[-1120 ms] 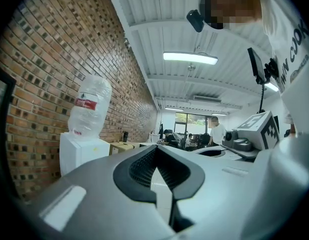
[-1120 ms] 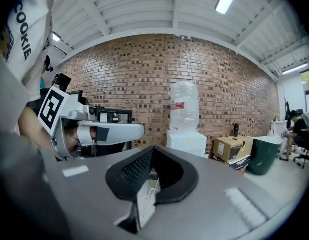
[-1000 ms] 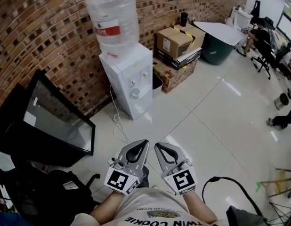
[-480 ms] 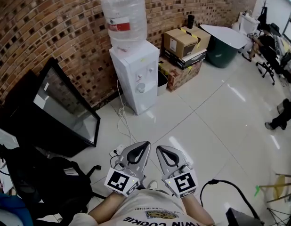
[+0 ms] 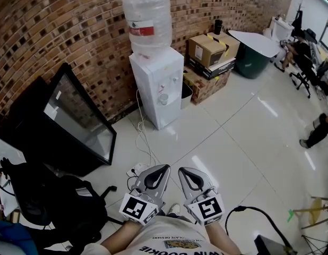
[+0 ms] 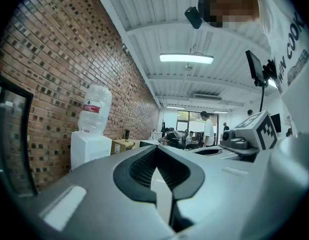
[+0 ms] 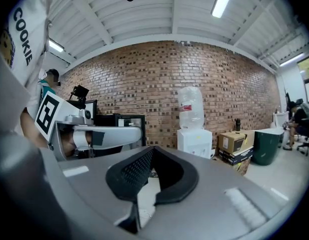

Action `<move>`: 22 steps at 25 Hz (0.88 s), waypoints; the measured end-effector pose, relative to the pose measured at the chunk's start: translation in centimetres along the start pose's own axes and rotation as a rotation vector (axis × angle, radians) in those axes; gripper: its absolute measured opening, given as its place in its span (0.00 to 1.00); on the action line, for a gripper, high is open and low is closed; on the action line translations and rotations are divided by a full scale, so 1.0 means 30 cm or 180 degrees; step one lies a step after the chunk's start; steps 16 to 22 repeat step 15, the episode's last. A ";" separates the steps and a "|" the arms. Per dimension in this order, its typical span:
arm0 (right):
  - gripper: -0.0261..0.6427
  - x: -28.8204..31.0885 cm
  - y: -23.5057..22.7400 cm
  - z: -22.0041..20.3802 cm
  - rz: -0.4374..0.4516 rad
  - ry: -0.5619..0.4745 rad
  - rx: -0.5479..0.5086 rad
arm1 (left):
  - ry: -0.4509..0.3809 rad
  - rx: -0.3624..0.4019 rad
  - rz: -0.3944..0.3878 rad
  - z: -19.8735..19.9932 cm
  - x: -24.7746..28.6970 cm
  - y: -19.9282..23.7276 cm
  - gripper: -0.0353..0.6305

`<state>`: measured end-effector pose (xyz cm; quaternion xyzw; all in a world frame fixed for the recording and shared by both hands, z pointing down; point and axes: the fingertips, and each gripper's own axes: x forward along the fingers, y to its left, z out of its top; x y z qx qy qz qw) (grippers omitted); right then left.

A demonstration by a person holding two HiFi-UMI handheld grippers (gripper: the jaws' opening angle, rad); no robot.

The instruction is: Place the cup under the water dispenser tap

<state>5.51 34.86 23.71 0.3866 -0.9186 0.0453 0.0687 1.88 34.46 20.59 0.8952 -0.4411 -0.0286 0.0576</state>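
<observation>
The white water dispenser [image 5: 157,84] stands against the brick wall with a clear bottle [image 5: 148,20] on top. A small grey round thing that looks like a cup [image 5: 163,98] sits in its front recess below the taps. My left gripper [image 5: 163,167] and right gripper [image 5: 181,170] are held side by side low in the head view, well short of the dispenser across bare floor. Both are shut with nothing between the jaws. The dispenser [image 6: 89,149] shows at the left beyond my left gripper [image 6: 157,148]. It also stands as a white dispenser [image 7: 194,141] ahead of my right gripper [image 7: 153,149].
A black framed panel [image 5: 74,121] leans on the wall left of the dispenser. Cardboard boxes [image 5: 209,49] and a dark green bin [image 5: 251,57] stand to its right. A power strip with white cord [image 5: 136,169] lies on the floor. A black chair [image 5: 58,206] is at lower left.
The dispenser has shifted right and looms a little nearer in the head view. Both grippers stay shut, side by side, carried forward together.
</observation>
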 end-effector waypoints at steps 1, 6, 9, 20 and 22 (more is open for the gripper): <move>0.05 0.000 0.006 0.003 -0.0009 -0.0008 -0.0001 | -0.0011 0.0001 0.0004 0.003 -0.007 0.003 0.04; 0.05 0.012 0.026 0.018 -0.0030 -0.0001 -0.0007 | -0.0036 0.0001 0.0011 0.019 -0.028 0.024 0.04; 0.05 0.024 0.034 0.019 -0.0033 -0.0002 -0.0007 | -0.0031 -0.0009 0.0014 0.018 -0.037 0.035 0.04; 0.05 0.055 0.056 0.015 -0.0034 0.0043 0.0008 | -0.0019 -0.0026 0.0016 0.006 -0.051 0.063 0.04; 0.05 0.055 0.056 0.015 -0.0034 0.0043 0.0008 | -0.0019 -0.0026 0.0016 0.006 -0.051 0.063 0.04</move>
